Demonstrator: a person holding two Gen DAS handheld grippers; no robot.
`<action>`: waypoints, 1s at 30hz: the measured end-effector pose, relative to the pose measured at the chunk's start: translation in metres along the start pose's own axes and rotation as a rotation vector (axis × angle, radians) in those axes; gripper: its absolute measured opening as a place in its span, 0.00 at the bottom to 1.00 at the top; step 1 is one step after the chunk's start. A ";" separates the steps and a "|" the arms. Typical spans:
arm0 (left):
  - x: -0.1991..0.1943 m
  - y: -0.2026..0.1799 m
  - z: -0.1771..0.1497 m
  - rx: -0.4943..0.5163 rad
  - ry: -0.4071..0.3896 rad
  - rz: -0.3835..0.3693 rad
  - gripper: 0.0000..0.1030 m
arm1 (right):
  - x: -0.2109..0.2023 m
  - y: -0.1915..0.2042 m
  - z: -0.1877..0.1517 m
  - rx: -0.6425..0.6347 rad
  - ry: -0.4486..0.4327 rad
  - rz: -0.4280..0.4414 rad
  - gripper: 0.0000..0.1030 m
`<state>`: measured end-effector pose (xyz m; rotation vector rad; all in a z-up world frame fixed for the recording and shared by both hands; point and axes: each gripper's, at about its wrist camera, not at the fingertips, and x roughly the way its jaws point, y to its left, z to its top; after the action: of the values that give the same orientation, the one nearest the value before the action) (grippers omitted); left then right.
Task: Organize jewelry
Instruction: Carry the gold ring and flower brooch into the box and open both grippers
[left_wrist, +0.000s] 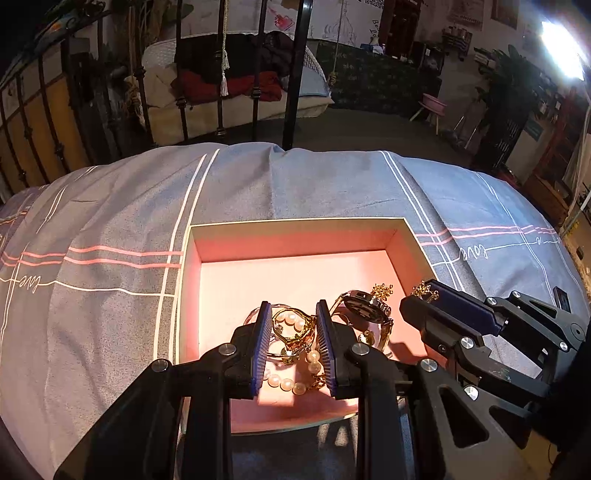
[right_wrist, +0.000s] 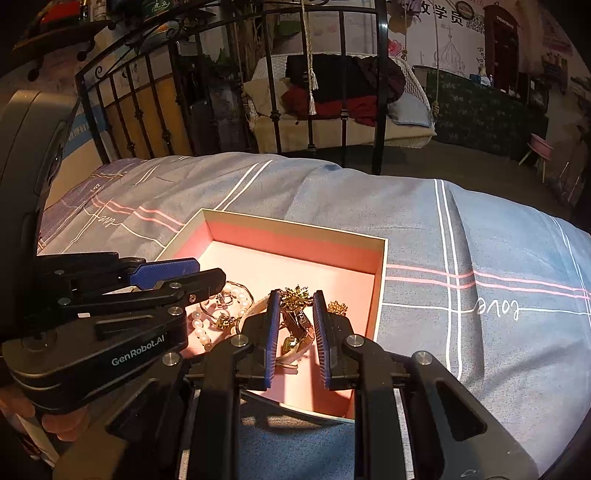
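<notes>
An open box with a pink lining (left_wrist: 295, 236) (right_wrist: 380, 266) lies on the bed and holds a heap of jewelry. My left gripper (left_wrist: 291, 314) is open above a pearl bracelet (left_wrist: 295, 325) (right_wrist: 201, 328) and gold bangles in the box. My right gripper (right_wrist: 295, 299) is open over a gold watch (left_wrist: 365, 304) (right_wrist: 295, 343) and gold chain pieces (right_wrist: 295, 293) near the box's right wall. In the left wrist view the right gripper (left_wrist: 421, 295) comes in from the right, beside the gold chain (left_wrist: 384, 290).
A grey-blue bedspread (left_wrist: 110, 221) (right_wrist: 480, 240) with white and pink stripes covers the bed around the box. A black iron bed rail (right_wrist: 343, 92) stands at the far edge, and a swing seat with dark clothes (left_wrist: 236, 81) hangs beyond it.
</notes>
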<state>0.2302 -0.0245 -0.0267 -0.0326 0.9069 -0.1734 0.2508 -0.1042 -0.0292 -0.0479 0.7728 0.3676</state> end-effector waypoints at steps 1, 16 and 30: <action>0.001 0.000 0.000 -0.001 0.003 0.001 0.23 | 0.001 0.000 0.000 0.000 0.002 0.001 0.18; 0.014 0.004 -0.002 0.003 0.040 0.027 0.23 | 0.011 0.001 -0.005 -0.004 0.034 0.002 0.18; 0.016 0.007 -0.002 -0.013 0.050 0.059 0.42 | 0.016 0.007 -0.012 -0.041 0.068 -0.021 0.29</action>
<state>0.2394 -0.0201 -0.0406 -0.0135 0.9577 -0.1141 0.2509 -0.0951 -0.0480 -0.1073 0.8313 0.3633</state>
